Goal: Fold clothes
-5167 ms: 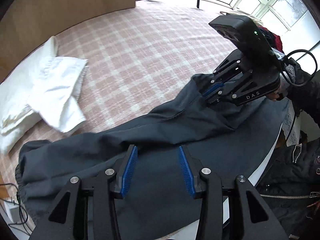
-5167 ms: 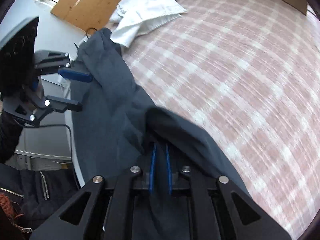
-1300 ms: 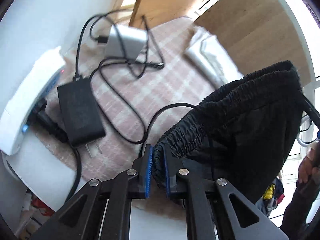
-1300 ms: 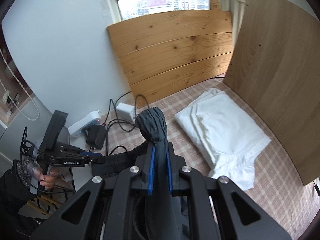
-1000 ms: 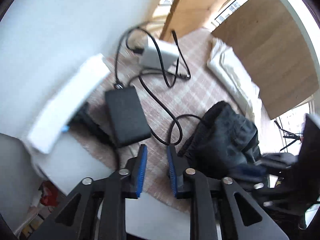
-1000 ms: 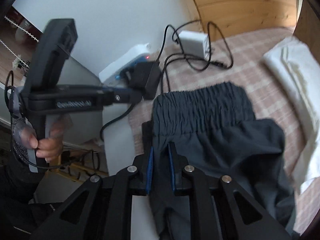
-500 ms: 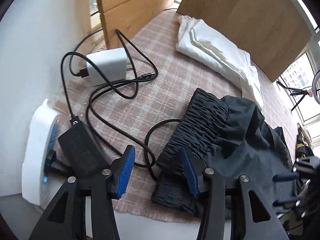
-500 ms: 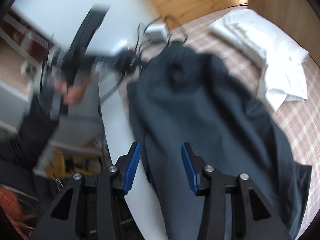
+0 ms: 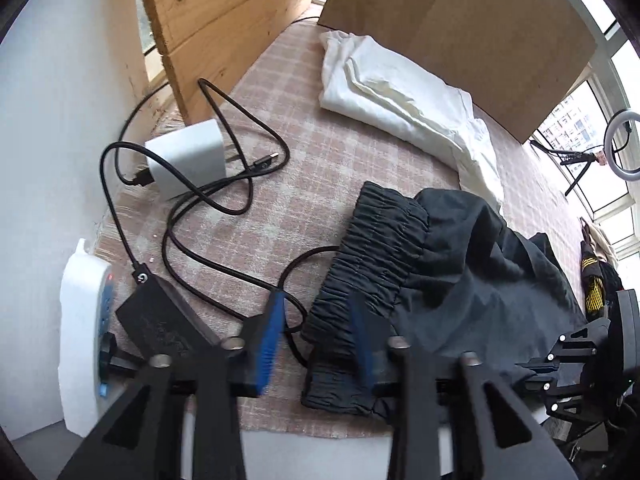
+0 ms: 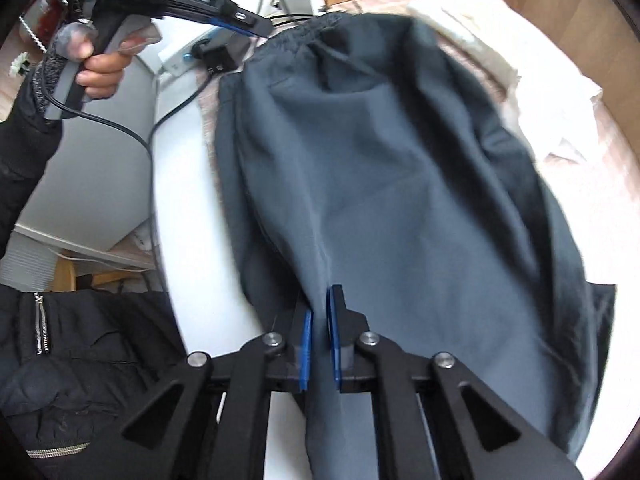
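Dark grey trousers (image 9: 460, 264) lie spread on the pink checked cloth (image 9: 320, 168), elastic waistband (image 9: 380, 240) toward the wall end, just beside the black cables (image 9: 224, 200). Half a second ago they lay in much the same place; about a second ago both tongs were holding the waistband up off the surface.

Left gripper (image 9: 316, 328): jaws have just been opening and stand well apart, hovering over the waistband corner. Fabric shows between the blue pads but neither presses on it. A second ago the gap was narrow.

Right gripper (image 10: 319, 340): jaws have just been closing and are nearly together, pinching a ridge of trouser fabric near the table's (image 10: 188, 240) white edge. Half a second ago they gaped above the cloth, gripping nothing.

Folded white garment (image 9: 404, 96) lies beyond the trousers by the wooden board (image 9: 460, 28), unmoved. White charger (image 9: 188, 156), black adapter (image 9: 160, 320) and power strip (image 9: 80, 336) sit left of the waistband.
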`<state>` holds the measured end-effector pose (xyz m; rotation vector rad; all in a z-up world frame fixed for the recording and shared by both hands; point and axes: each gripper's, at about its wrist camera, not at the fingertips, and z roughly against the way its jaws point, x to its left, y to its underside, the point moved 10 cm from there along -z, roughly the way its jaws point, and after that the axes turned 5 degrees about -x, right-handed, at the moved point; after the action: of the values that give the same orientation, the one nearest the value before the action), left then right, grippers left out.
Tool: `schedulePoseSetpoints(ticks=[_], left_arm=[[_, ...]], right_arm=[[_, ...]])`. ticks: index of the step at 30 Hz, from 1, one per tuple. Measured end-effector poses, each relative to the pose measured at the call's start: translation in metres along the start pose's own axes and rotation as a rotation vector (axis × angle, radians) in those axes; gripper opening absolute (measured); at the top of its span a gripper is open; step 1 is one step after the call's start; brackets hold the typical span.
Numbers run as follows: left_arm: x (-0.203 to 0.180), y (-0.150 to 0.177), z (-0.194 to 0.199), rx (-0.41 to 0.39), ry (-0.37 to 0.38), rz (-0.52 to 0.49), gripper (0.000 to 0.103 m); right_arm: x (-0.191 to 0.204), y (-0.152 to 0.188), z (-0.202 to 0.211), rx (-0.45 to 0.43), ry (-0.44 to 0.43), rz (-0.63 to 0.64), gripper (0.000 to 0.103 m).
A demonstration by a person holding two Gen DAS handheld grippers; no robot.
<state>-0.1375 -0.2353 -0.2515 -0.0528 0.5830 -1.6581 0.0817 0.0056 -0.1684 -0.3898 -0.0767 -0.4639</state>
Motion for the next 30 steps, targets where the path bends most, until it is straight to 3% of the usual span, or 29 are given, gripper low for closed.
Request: schedulePoseSetpoints(ticks=[5, 10, 11, 13, 16, 19, 25, 28, 30], left_arm=[[-0.004, -0.005, 0.005, -0.001, 0.057, 0.014, 0.062], [-0.024, 0.007, -0.026, 0.077, 0.007, -0.125, 0.063], [-0.027, 0.010, -0.032, 0.088, -0.003, -0.147, 0.060], [-0.030, 0.014, -0.037, 0.109, 0.000, -0.150, 0.033], [-0.035, 0.012, -0.026, 0.082, -0.008, -0.181, 0.019], [-0.041, 0.009, -0.002, 0.062, 0.024, -0.199, 0.017], [-0.041, 0.021, 0.027, 0.065, 0.003, -0.260, 0.017], [-0.031, 0.038, 0.010, 0.128, -0.030, -0.274, 0.021], [-0.017, 0.046, 0.000, 0.170, -0.103, -0.280, 0.024]], right_arm=[[-0.017, 0.004, 0.013, -0.005, -0.004, -0.069, 0.006], [-0.024, 0.003, 0.008, 0.001, 0.026, -0.082, 0.006], [-0.024, 0.003, 0.007, 0.003, 0.031, -0.075, 0.006], [-0.023, 0.004, 0.008, 0.002, 0.036, -0.067, 0.006], [-0.024, 0.003, 0.017, -0.015, 0.043, -0.066, 0.006], [-0.026, 0.001, 0.034, -0.048, 0.055, -0.061, 0.005], [-0.026, 0.013, 0.054, -0.053, 0.014, -0.077, 0.005], [-0.019, 0.023, 0.024, 0.023, -0.029, -0.084, 0.005], [-0.009, 0.033, 0.005, 0.088, -0.055, -0.066, 0.005]])
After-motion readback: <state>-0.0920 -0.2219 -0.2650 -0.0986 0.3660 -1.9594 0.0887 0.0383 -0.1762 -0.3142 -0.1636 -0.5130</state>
